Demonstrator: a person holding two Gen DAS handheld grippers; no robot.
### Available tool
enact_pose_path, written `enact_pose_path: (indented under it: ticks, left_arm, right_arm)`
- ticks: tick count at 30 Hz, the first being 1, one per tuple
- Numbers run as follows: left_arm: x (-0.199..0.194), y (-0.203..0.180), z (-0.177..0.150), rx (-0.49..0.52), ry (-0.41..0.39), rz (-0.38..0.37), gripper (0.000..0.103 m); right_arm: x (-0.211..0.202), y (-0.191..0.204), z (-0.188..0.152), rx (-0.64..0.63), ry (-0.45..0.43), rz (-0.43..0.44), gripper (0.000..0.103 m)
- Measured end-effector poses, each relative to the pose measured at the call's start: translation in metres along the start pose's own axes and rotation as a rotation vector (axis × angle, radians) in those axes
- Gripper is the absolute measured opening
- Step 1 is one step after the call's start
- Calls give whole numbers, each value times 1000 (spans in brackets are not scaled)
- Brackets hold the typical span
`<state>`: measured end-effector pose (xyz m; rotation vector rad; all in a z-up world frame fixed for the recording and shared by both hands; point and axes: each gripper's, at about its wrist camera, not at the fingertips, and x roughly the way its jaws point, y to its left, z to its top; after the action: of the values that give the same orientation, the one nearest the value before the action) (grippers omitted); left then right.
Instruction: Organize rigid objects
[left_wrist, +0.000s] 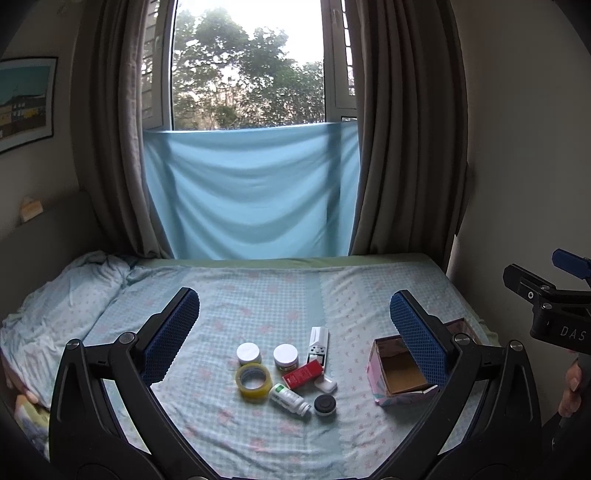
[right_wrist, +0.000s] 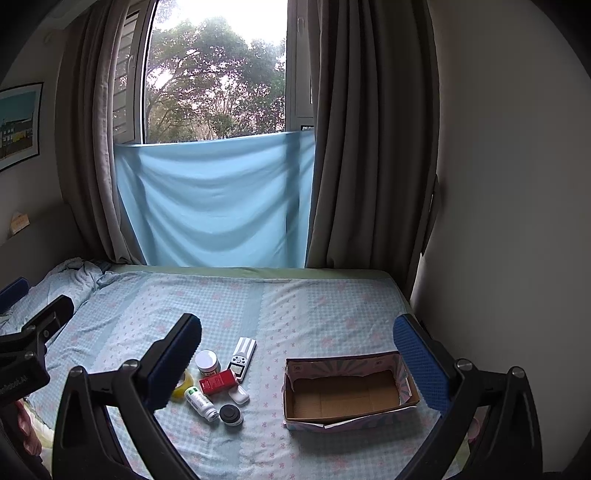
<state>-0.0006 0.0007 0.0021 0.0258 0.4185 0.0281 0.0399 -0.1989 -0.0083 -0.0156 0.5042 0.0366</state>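
A cluster of small items lies on the bed: two white-lidded jars (left_wrist: 249, 353) (left_wrist: 285, 356), a yellow tape roll (left_wrist: 253, 381), a white remote (left_wrist: 318, 346), a red box (left_wrist: 303, 374), a white bottle (left_wrist: 290, 400) on its side, a small white case (left_wrist: 325, 385) and a black-lidded jar (left_wrist: 325, 404). An empty cardboard box (right_wrist: 347, 393) with a patterned outside stands to their right. My left gripper (left_wrist: 294, 306) hangs open above the cluster, holding nothing. My right gripper (right_wrist: 297, 334) is open above the gap between cluster and box, also holding nothing.
The bed (left_wrist: 258, 295) has a light blue checked sheet, with a rumpled pillow (left_wrist: 66, 291) at the far left. Grey curtains (left_wrist: 402, 147) and a blue cloth (left_wrist: 251, 192) cover the window behind. A wall (right_wrist: 517, 221) runs close along the bed's right side.
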Motion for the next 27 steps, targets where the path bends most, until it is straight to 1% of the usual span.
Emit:
enact_pose_path:
  ticks: [9,27]
  left_arm:
    - [0,0,1,-3,-5,-24,103]
    - [-1,-2,0,0,-10,-22,103]
  right_arm:
    - [-1,1,-2,4,-5,1,103]
    - [-4,-3,-2,13,-9,-2,103]
